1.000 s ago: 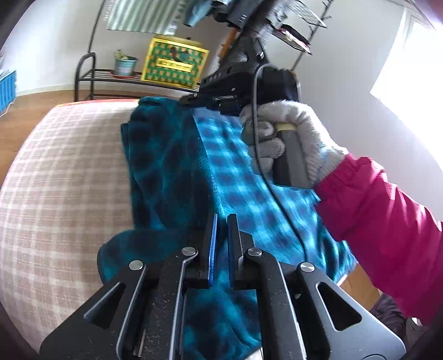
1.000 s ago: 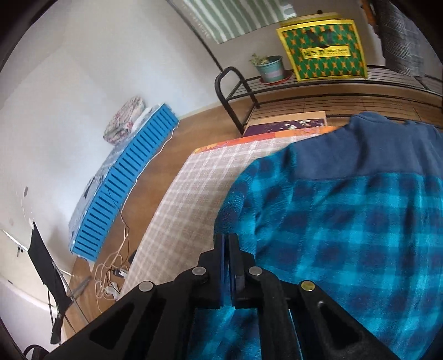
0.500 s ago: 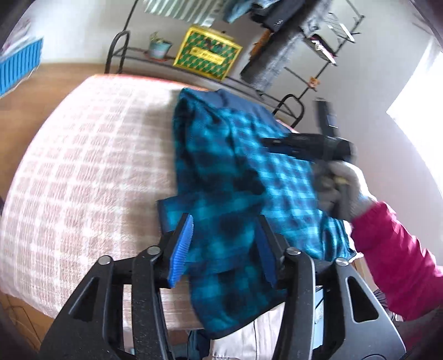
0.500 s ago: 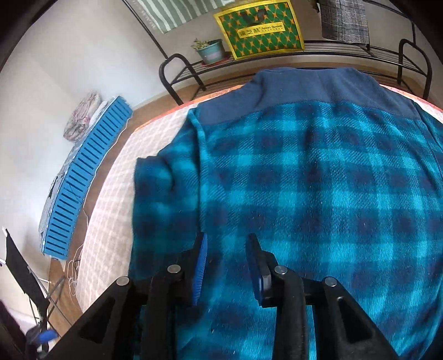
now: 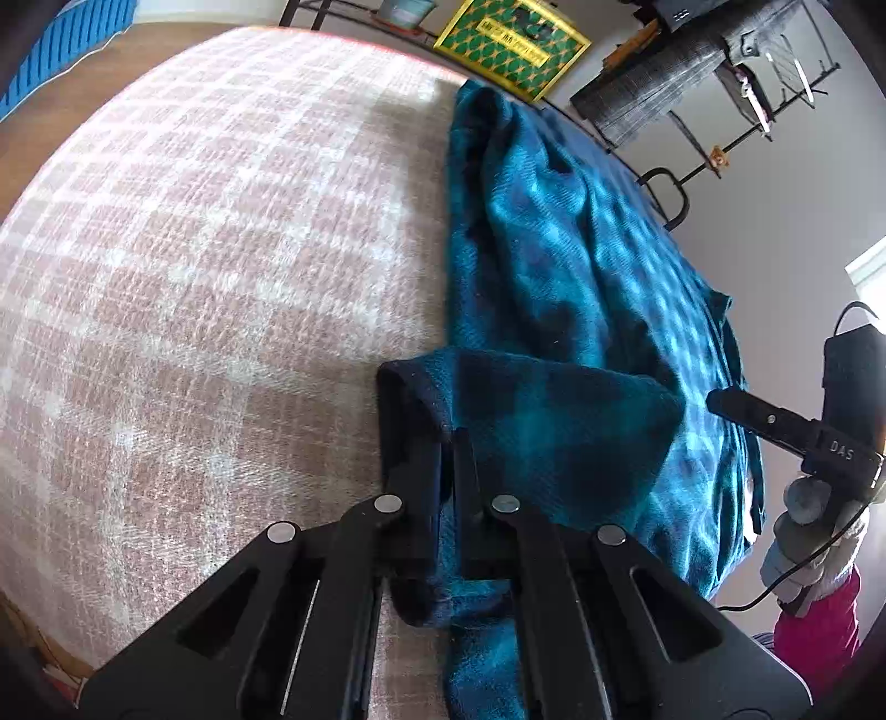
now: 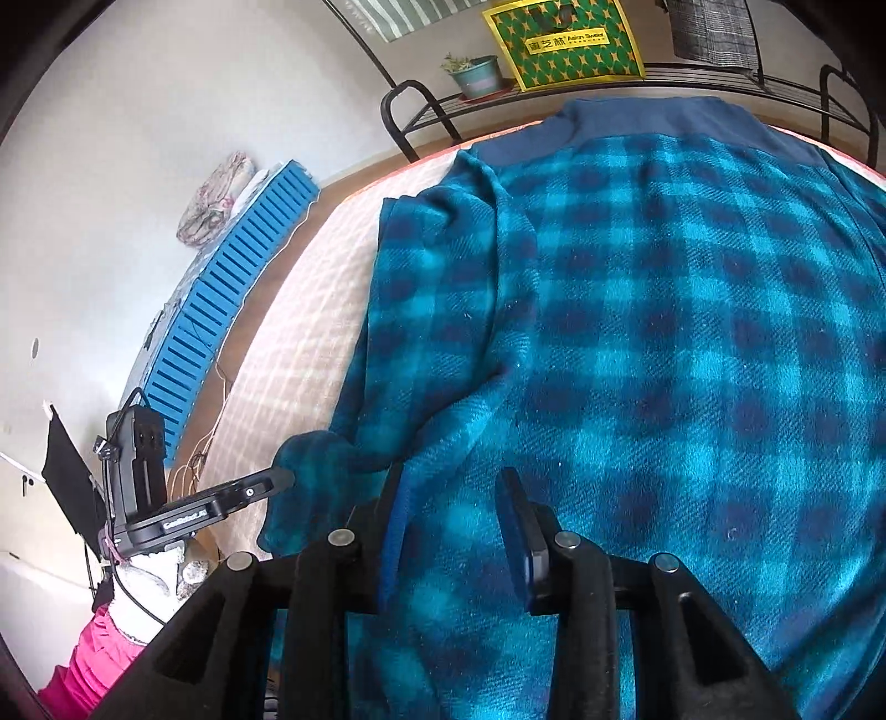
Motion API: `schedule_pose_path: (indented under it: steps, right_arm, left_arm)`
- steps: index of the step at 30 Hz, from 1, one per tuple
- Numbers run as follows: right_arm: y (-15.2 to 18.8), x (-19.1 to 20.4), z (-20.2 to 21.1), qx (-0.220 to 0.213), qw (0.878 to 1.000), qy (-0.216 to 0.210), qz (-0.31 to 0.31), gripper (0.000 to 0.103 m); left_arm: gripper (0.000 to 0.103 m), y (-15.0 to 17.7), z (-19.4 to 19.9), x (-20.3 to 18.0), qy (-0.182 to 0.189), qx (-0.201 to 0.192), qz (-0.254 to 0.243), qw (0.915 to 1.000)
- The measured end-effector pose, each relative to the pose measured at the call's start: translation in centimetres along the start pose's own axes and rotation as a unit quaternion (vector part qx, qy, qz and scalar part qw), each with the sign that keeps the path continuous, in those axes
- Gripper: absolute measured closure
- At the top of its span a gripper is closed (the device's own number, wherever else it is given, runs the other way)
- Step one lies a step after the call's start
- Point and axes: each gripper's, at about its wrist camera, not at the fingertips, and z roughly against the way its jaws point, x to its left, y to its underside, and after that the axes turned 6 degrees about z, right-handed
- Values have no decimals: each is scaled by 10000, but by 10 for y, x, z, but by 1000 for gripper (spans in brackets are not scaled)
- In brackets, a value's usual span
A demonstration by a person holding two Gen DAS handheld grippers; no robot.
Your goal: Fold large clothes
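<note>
A teal and navy plaid fleece shirt (image 6: 664,332) lies back up on the checked table cover (image 5: 221,249), its navy collar band (image 6: 653,122) at the far end. One sleeve (image 5: 554,432) is folded across toward the near edge. My left gripper (image 5: 447,443) is shut on that sleeve's dark cuff (image 5: 412,410); the right wrist view shows it from the side, left gripper (image 6: 285,477) biting the sleeve end (image 6: 315,459). My right gripper (image 6: 454,498) hovers open low over the shirt's lower back, fabric below its blue pads (image 6: 515,509) but not pinched.
A black rack behind the table carries a yellow-green box (image 6: 565,44) and a potted plant (image 6: 479,77). Grey clothes (image 5: 664,72) hang at the far right. A blue slatted panel (image 6: 232,310) lies on the wooden floor at left. A gloved hand (image 5: 814,531) with pink sleeve holds the right gripper.
My left gripper opened, dropped toward the table and shut on the sleeve cuff. My right gripper let go, opened, and slid across over the shirt's back.
</note>
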Motion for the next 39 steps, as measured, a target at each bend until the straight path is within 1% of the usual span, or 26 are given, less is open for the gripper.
schedule_pose_path:
  steps: [3,7,8,11,13,14,15,16,17,18,19,21,23,24,26,29,31,33,35,36,37,38,39]
  right_arm:
    - [4,-1,6,-14,10000,8,-33,69]
    - [11,-3,7,-9,9999,-91,-126,68]
    - [13,-3,7,-10,9998,-125,-152,68]
    - [19,-4,6,0,9996,-189,-209,67]
    - [24,-7,6,13,9994,-226,-272,64]
    - [26,-9,6,21,9992,-251,-312,63]
    - [29,-13,6,34,9990,-275,-364,63]
    - [31,-16,6,43,9987,-298,-422,63]
    - [35,-20,7,48,9982,-328,-496,62]
    - [38,-25,9,51,9976,-363,-581,62]
    - [42,-29,11,54,9970,-406,-657,61]
    - [49,-37,13,66,9958,-480,-778,59]
    - [58,-42,14,129,9943,-577,-882,56]
    - [62,-44,13,183,9935,-630,-926,55]
    - [69,-44,10,292,9924,-703,-964,55]
    - [77,-37,4,439,9916,-851,-864,55]
    - [81,-28,-1,590,9925,-829,-677,55]
    - [84,-21,-8,745,9936,-702,-476,56]
    - [87,-17,-14,838,9937,-624,-401,57]
    - [87,-17,-16,863,9934,-636,-418,60]
    - [88,-17,-17,874,9929,-665,-448,69]
    - [88,-17,-18,884,9923,-716,-485,76]
    - [88,-17,-19,872,9919,-764,-520,80]
  left_arm:
    - [102,8,25,-21,42,-292,-418,9987]
    - [103,27,60,-54,400,-424,-922,9940]
    - [103,35,69,-69,483,-428,-1150,9913]
    - [102,63,85,-103,713,-336,-1653,9831]
    - [101,86,88,-128,903,-38,-1934,9770]
    - [93,99,87,-142,1090,278,-2091,9714]
    - [87,107,88,-150,1272,498,-2183,9663]
    - [69,116,90,-154,1405,652,-2240,9622]
    - [59,123,93,-158,1475,714,-2307,9591]
    - [58,128,97,-160,1539,710,-2351,9571]
    - [58,129,99,-159,1557,706,-2318,9576]
    - [58,116,97,-144,1465,644,-2046,9657]
    - [58,90,84,-119,1138,533,-1586,9793]
    - [58,76,73,-104,1019,531,-1260,9853]
    - [58,53,49,-79,827,620,-702,9922]
    - [58,31,12,-57,756,839,-197,9934]
    - [58,25,-10,-50,688,1010,-88,9925]
    - [58,21,-30,-44,597,1137,83,9917]
    - [58,22,-42,-42,591,1194,137,9910]
    - [62,22,-45,-41,616,1156,169,9912]
    - [81,22,-46,-40,628,1120,209,9915]
    - [100,21,-47,-41,645,1108,242,9915]
    - [100,21,-45,-41,692,1082,264,9914]
